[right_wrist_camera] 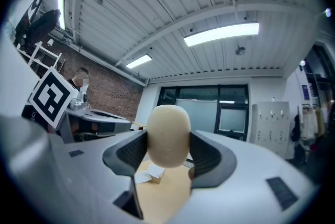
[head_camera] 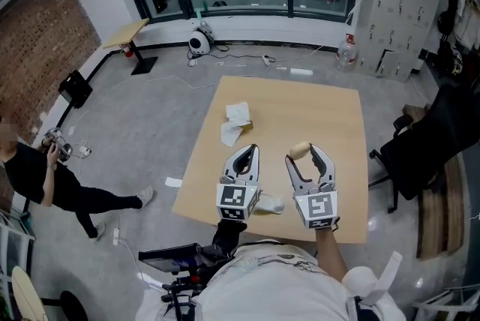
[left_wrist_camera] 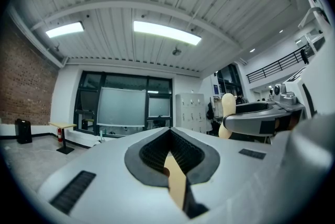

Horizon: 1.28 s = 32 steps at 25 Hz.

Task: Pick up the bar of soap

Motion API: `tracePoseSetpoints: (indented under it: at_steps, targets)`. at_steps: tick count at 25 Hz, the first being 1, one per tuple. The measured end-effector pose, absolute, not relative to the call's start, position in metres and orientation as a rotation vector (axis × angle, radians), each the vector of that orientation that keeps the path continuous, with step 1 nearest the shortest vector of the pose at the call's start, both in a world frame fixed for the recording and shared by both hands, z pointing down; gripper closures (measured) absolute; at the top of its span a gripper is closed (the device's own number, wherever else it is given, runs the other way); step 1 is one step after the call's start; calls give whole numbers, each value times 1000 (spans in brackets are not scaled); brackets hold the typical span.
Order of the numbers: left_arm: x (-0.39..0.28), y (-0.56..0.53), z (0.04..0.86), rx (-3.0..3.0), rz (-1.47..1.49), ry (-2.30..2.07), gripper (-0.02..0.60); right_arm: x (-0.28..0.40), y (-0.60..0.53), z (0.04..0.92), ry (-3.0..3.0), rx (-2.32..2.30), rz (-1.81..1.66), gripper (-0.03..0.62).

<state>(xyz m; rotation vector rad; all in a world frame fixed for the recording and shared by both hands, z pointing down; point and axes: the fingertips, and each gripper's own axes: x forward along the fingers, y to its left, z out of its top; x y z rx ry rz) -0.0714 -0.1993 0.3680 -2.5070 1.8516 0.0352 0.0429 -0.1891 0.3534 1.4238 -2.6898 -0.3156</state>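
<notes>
The cream bar of soap [head_camera: 299, 151] is up off the wooden table [head_camera: 330, 117], pinched between the jaws of my right gripper [head_camera: 305, 152]. In the right gripper view the soap [right_wrist_camera: 168, 134] stands on end and fills the gap of that gripper [right_wrist_camera: 168, 145], both pads pressing its sides. To its left, my left gripper [head_camera: 250, 150] hovers over the table with its jaws together and nothing held. The left gripper view shows its jaw tips [left_wrist_camera: 170, 130] meeting, with the soap [left_wrist_camera: 228, 113] in sight to the right.
White paper wrapping and a small box [head_camera: 237, 121] lie on the table's far left part. A white scrap [head_camera: 271, 204] lies near the front edge. A black chair [head_camera: 420, 151] stands right of the table; a person [head_camera: 37, 177] is on the floor at left.
</notes>
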Motion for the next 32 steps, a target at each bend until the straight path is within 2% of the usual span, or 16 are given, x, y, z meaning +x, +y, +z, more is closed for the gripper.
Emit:
tracePoseSetpoints:
  at_steps: [32]
  targets:
    - [-100, -183, 393, -2496, -10, 1967, 577, 22, -184, 374, -2698, 1349, -256, 347]
